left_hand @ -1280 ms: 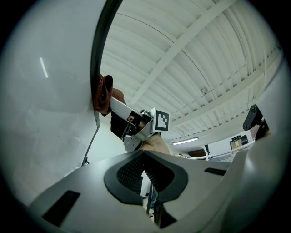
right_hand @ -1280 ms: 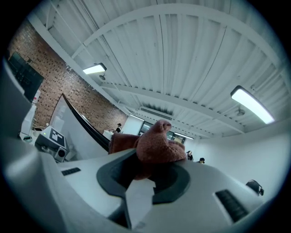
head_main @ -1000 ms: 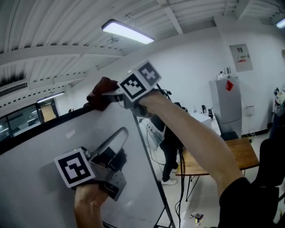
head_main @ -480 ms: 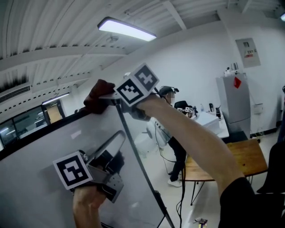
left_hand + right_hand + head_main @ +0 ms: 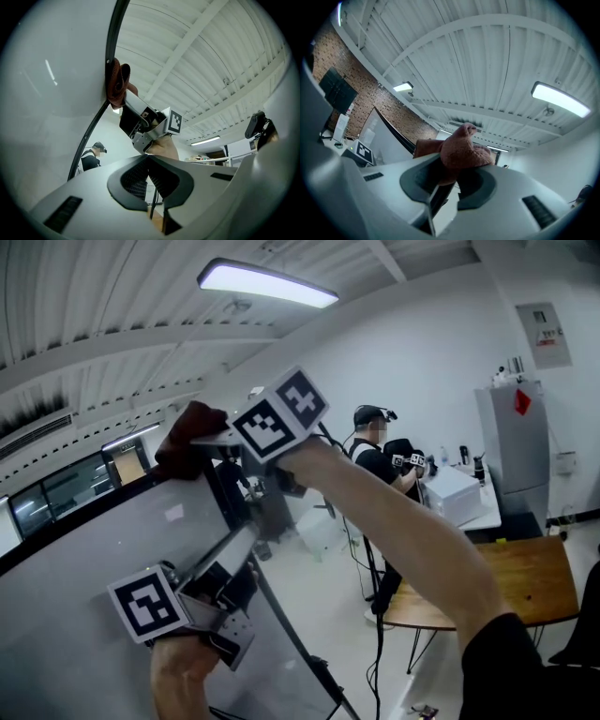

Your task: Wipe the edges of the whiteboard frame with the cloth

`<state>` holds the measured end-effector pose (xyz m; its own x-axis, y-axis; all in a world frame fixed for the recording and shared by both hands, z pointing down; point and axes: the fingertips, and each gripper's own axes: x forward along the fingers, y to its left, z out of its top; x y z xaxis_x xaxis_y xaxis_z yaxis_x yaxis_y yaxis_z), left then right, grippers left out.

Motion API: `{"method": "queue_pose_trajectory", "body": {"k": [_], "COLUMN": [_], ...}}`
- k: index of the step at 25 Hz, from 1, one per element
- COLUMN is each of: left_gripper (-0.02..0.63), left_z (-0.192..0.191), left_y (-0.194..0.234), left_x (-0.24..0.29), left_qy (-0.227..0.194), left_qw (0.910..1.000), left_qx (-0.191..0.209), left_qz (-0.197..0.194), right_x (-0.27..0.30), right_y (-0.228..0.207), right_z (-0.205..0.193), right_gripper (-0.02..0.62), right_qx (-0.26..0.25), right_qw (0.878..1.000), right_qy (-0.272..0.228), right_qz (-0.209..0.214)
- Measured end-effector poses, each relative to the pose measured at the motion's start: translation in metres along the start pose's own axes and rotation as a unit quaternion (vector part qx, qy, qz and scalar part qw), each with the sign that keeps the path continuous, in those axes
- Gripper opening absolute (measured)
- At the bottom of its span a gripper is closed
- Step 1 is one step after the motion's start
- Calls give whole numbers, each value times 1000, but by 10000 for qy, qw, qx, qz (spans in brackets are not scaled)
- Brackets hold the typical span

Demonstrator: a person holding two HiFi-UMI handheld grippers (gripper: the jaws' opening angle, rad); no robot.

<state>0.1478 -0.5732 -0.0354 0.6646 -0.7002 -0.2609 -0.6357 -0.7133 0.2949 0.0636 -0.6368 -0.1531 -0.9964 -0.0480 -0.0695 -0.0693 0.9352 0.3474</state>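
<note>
The whiteboard [image 5: 84, 615] fills the lower left of the head view, and its dark frame [image 5: 94, 514] runs up to the top right corner. My right gripper [image 5: 208, 441] is shut on a dark red cloth [image 5: 186, 439], which it presses on that corner. In the right gripper view the cloth [image 5: 461, 150] bulges out between the jaws of the right gripper [image 5: 450, 176]. The left gripper view shows the cloth [image 5: 117, 86] against the frame [image 5: 101, 117]. My left gripper [image 5: 246, 540] sits lower by the board's right edge; seen close, the left gripper [image 5: 149, 161] is shut and holds nothing.
Behind the board stands a person [image 5: 375, 442] in a headset beside a white desk [image 5: 455, 498]. A wooden table [image 5: 511, 577] is at the lower right, with a grey cabinet [image 5: 516, 442] behind it. The board's stand leg [image 5: 300, 662] slants down to the floor.
The right gripper and the cloth have shifted a little to the left in the head view, still at the board's top corner. The left gripper has barely moved. More of the room shows behind the board.
</note>
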Motion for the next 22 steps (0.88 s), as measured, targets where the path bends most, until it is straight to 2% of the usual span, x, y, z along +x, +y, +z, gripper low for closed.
{"method": "queue_pose_trajectory", "body": {"k": [4, 9, 15, 20, 22], "left_gripper": [-3, -3, -3, -3, -3], "left_z": [-1, -2, -18, -45, -49], "left_y": [12, 27, 31, 31, 32], "left_x": [5, -1, -7, -2, -3], "left_qy": [-60, -57, 102, 235, 263], "left_qw": [9998, 9993, 9997, 9996, 9995], "left_qx": [-51, -91, -128, -156, -166], "left_qz": [185, 355, 197, 24, -17], "right_x": [-3, 3, 4, -8, -7], "right_y": [-6, -14, -17, -22, -24], "right_z": [3, 2, -5, -27, -34], "right_gripper": [91, 91, 91, 91, 91], "right_qx": [80, 825, 1594, 2189, 2518], "right_qw": [9995, 9913, 9731, 9538, 9423], "right_qy": [-289, -905, -1530, -1912, -2021], "right_qz": [126, 485, 657, 762, 880]}}
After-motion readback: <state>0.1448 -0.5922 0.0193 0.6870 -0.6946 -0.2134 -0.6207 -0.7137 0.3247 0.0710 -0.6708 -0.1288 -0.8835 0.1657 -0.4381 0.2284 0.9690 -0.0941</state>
